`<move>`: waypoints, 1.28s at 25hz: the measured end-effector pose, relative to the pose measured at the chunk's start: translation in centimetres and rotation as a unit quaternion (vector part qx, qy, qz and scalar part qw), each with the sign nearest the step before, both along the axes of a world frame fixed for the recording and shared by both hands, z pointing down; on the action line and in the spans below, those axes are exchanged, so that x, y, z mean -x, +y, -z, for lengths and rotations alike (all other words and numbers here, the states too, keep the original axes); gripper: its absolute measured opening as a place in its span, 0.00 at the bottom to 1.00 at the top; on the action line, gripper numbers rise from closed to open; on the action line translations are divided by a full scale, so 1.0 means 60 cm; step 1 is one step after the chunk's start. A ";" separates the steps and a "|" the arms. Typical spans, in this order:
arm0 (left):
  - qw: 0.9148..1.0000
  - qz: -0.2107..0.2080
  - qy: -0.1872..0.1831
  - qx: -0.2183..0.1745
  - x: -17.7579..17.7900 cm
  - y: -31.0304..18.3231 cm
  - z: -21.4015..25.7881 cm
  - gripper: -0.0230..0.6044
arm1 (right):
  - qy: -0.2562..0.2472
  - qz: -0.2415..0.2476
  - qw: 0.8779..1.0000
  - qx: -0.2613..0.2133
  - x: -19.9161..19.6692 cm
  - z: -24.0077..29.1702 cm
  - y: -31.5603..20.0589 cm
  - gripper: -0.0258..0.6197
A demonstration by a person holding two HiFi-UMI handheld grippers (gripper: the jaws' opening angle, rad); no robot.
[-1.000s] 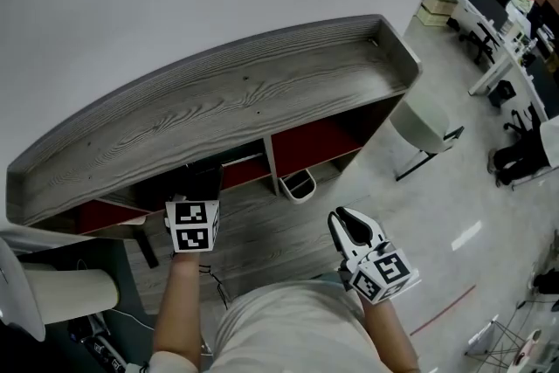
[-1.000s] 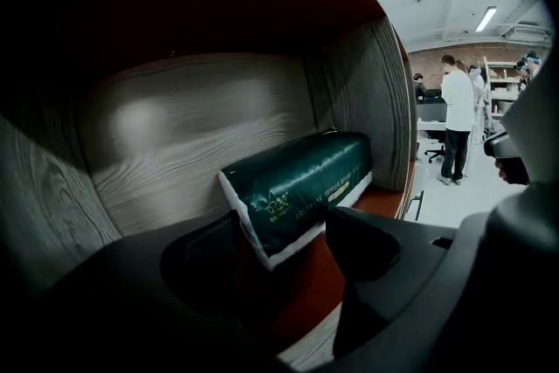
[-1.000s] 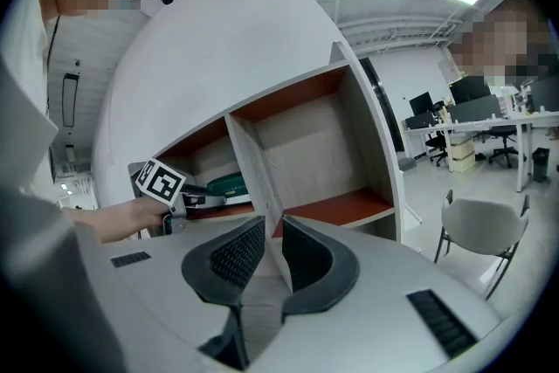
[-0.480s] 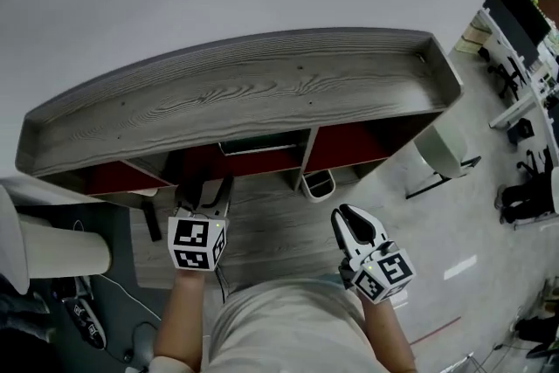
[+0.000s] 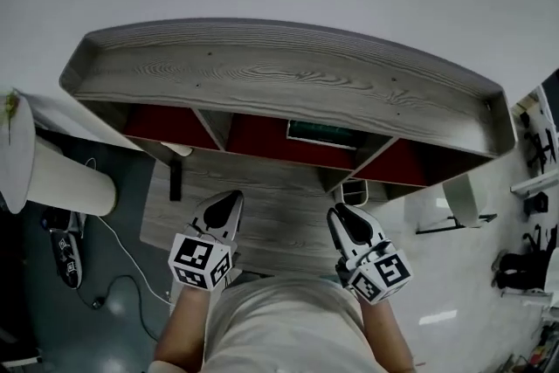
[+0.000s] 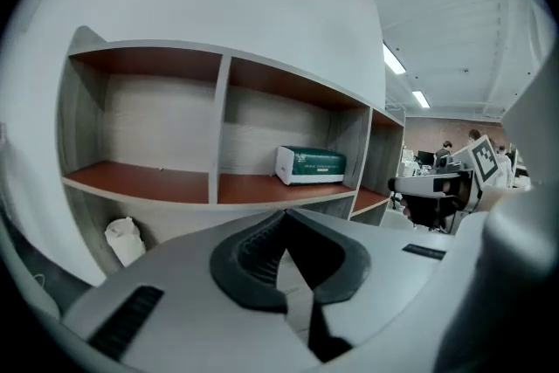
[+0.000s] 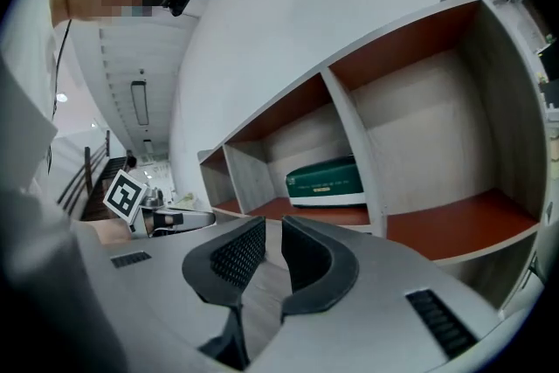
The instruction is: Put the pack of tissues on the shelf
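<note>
Since the tissue pack [image 6: 310, 164] rests mid-frame on the shelf [image 6: 148, 181], I'd withdraw next: left gripper [image 6: 284, 218] closed empty, right gripper [image 7: 272, 227] barely parted, empty

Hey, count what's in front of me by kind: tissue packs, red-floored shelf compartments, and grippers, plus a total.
Tissue packs: 1
Red-floored compartments: 3
Grippers: 2, the left gripper and the right gripper
Total: 6

The pack of tissues [image 5: 330, 134] lies in the shelf [image 5: 288, 83] (middle compartment).
</note>
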State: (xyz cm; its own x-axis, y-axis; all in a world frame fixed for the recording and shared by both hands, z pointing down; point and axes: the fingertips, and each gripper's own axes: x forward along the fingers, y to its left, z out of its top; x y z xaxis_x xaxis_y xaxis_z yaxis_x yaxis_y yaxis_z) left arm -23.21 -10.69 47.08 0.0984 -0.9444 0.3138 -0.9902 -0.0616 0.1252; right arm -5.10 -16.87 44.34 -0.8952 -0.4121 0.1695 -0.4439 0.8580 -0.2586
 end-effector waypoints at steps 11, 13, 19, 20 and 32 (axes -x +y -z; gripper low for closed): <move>0.998 0.069 -0.003 -0.014 0.039 0.133 -0.025 0.06 | 0.008 0.095 0.995 -0.007 0.090 -0.001 0.058 0.16; 0.997 0.080 0.005 -0.020 0.046 0.145 -0.024 0.06 | 0.013 0.107 0.994 -0.009 0.098 -0.004 0.069 0.16; 0.996 0.080 -0.008 -0.041 0.044 0.156 -0.011 0.06 | 0.019 0.123 0.992 -0.017 0.105 -0.007 0.091 0.16; 0.996 0.076 -0.009 -0.045 0.041 0.155 -0.009 0.06 | 0.021 0.121 0.992 -0.022 0.103 -0.007 0.093 0.16; 0.997 0.047 0.015 -0.066 0.016 0.127 0.007 0.06 | 0.021 0.090 0.995 -0.032 0.068 -0.003 0.094 0.15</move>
